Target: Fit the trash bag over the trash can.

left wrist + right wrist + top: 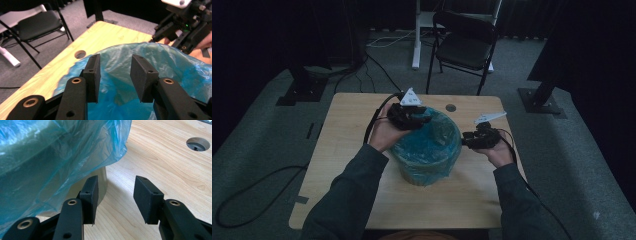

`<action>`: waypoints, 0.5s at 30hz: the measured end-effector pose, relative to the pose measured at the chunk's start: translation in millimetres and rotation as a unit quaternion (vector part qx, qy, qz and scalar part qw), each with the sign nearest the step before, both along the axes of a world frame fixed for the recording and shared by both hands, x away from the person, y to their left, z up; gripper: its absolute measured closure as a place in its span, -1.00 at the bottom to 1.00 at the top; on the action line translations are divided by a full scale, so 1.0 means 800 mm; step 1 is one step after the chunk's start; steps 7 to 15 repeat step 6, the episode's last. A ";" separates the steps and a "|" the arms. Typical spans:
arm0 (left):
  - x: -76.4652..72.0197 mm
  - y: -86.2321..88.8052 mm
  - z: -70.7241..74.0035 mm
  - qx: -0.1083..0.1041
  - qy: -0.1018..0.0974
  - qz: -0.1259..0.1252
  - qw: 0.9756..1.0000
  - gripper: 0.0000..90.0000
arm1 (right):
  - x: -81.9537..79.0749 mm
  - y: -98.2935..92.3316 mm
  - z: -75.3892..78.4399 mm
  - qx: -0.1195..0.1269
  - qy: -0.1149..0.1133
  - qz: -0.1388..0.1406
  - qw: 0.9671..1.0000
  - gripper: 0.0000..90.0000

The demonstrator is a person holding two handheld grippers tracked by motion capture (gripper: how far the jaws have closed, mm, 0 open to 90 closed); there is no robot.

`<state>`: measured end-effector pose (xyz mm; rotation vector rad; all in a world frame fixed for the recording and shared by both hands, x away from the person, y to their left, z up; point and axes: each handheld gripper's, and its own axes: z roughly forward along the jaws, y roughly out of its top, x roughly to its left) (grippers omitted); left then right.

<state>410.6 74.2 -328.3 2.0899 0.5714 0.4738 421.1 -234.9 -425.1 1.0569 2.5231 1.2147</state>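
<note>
1. High view: the left gripper (410, 116) hangs over the far-left rim of the bin (428, 150), a round container lined with a blue plastic bag (432, 137). The left hand (384, 132) wraps the gripper from the near side. Across the bin, the right gripper (481, 137) sits just beside its right wall, cradled in the right hand (499, 152). The bin stands between the two grippers on the wooden table (347, 165). Whether either pair of jaws is apart cannot be made out from up here. A folding chair (464, 47) stands beyond the table, well past both grippers.

2. Left gripper view: the jaws stand apart with nothing between the pads, and the pads (93, 75) touch nothing. The bag's blue rim (120, 65) billows directly ahead of and below them. Past the bag, up to the right, the other gripper (185, 30) shows. The table's round cable hole (80, 54) lies ahead to the left.

3. Right gripper view: jaws wide apart here too, empty, bare tabletop (150, 165) showing through the gap. The bin wall (100, 185) rises just ahead of the left-hand pad, very near it, though I can't tell if they touch. The loose bag (50, 157) drapes down over the wall, up and left of the jaws. The cable hole (198, 144) sits ahead to the right.
</note>
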 end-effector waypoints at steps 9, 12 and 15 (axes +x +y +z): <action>0.002 0.023 0.001 -0.015 -0.002 0.020 1.000 0.32 | 0.000 -0.004 -0.001 0.001 -0.001 -0.002 1.000 0.20; 0.002 0.023 0.001 -0.015 -0.002 0.020 1.000 0.32 | 0.000 -0.004 -0.001 0.001 -0.001 -0.002 1.000 0.20; 0.002 0.023 0.001 -0.015 -0.002 0.020 1.000 0.32 | 0.000 -0.004 -0.001 0.001 -0.001 -0.002 1.000 0.20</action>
